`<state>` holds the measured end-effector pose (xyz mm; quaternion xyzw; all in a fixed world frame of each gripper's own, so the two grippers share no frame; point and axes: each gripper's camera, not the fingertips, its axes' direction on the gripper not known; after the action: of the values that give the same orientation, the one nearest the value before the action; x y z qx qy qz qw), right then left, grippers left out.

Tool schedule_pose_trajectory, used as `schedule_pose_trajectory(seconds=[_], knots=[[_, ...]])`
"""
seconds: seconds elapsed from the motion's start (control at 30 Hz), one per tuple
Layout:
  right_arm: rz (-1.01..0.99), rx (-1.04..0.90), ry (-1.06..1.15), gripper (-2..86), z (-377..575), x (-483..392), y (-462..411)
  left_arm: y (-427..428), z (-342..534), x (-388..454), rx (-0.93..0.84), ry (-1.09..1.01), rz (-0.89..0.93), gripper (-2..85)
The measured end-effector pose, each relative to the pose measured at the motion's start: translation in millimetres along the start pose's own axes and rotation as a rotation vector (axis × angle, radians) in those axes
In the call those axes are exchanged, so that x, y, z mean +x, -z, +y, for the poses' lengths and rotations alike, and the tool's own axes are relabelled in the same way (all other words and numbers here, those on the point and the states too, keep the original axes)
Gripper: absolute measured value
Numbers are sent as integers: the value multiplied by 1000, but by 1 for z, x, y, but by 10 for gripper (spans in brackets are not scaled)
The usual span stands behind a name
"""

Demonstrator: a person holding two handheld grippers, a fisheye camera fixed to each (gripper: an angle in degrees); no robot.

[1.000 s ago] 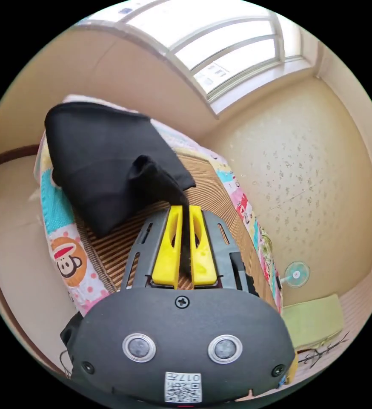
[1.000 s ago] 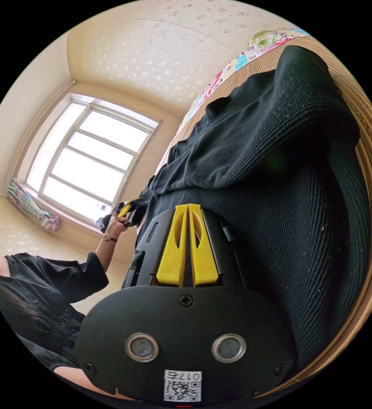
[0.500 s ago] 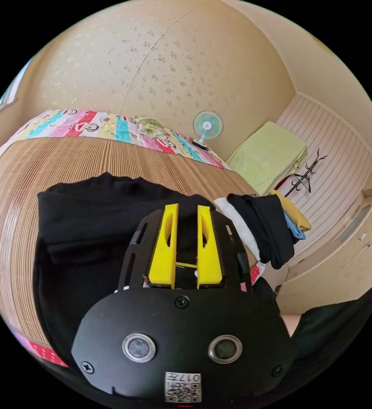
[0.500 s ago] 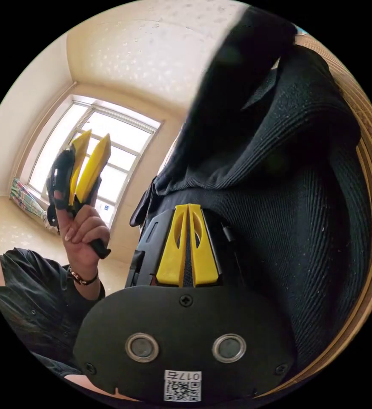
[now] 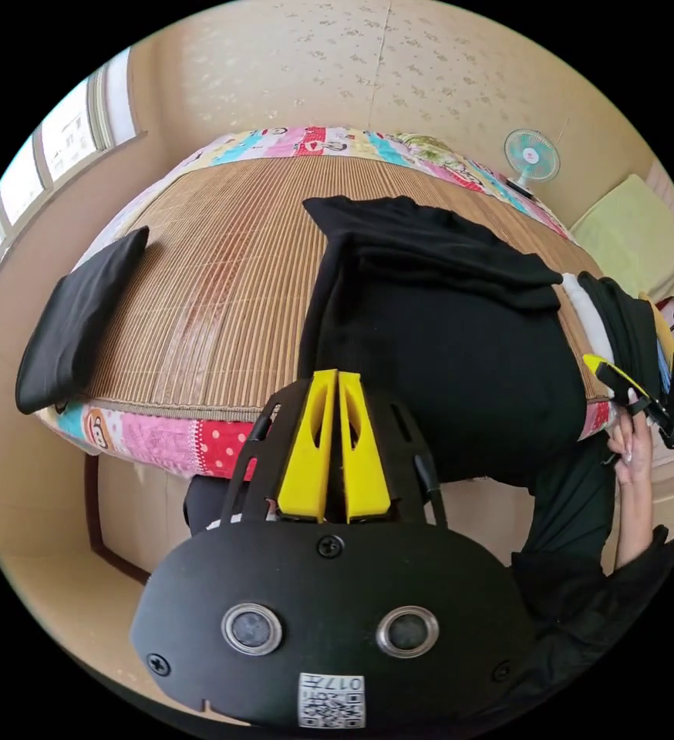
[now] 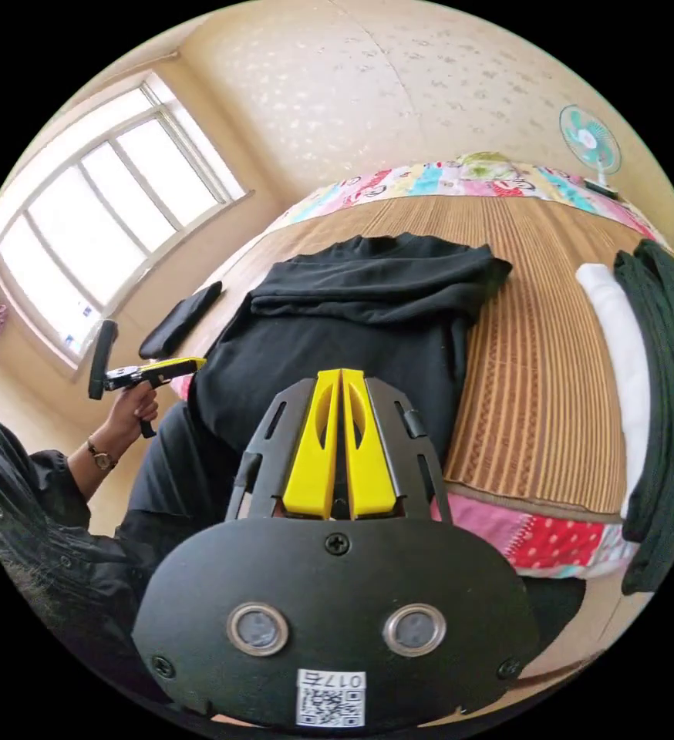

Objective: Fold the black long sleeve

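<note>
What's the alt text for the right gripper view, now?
The right gripper, jaws together and empty, is held above a partly folded black long sleeve on a bamboo mat. The left gripper shows beside the garment.

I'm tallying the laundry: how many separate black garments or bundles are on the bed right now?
3. A large black top lies mid-mat, its hem hanging over the near edge. A small folded black piece sits at the window-side edge. A dark garment lies beside white fabric at the opposite edge. That pile may hide more.
</note>
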<state>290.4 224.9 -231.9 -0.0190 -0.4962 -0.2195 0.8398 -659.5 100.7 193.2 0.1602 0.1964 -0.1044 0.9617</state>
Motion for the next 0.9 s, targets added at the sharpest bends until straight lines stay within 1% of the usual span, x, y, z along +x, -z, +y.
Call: schedule_pose_trajectory(seconds=[0.03,0.07,0.1,0.2,0.27,0.33,0.37,0.4,0.43,0.5,0.53,0.6,0.67,0.7,0.73,0.8,0.83,0.9], knots=[[91,-189,18,3,-10,4,-35,-25,-11,11,-60,-19,-27,0],[74,-221,55,3,-15,5,-45,-29,-16,16,-40,-24,-50,-2],[45,-154,74,3,-28,8,-46,-37,-32,26,-17,-33,-81,-6],[-44,-253,62,2,-84,21,-74,-66,-95,46,-102,-65,-124,-8],[-42,-267,84,2,-119,24,-94,-83,-132,44,-82,-76,-65,-9],[63,-231,156,3,-159,22,-116,-107,-173,19,-1,-25,75,-8],[101,-223,172,3,-167,21,-120,-112,-183,10,8,-6,117,-7],[166,-237,193,5,-182,19,-127,-122,-203,-9,-15,43,204,-6],[204,-291,187,6,-195,17,-129,-129,-221,-28,-83,104,285,-4],[263,-316,116,10,-203,18,-115,-124,-231,-48,-153,156,326,1],[240,-231,111,15,-192,16,-92,-104,-223,-56,-92,145,313,6],[186,-132,121,28,-158,12,-60,-73,-192,-62,16,93,286,20],[170,-149,78,65,-114,14,-43,-56,-152,-67,12,39,287,61],[161,-160,36,92,-82,17,-35,-51,-120,-71,-15,33,318,108],[144,-167,-14,114,-51,22,-29,-48,-86,-74,-27,30,351,125],[94,-178,-86,121,-11,31,-23,-48,-41,-80,-37,61,347,134],[41,-134,-151,120,10,36,-11,-44,-16,-82,-18,77,331,130],[-60,-130,-266,115,29,47,-1,-36,8,-83,1,92,289,113]])
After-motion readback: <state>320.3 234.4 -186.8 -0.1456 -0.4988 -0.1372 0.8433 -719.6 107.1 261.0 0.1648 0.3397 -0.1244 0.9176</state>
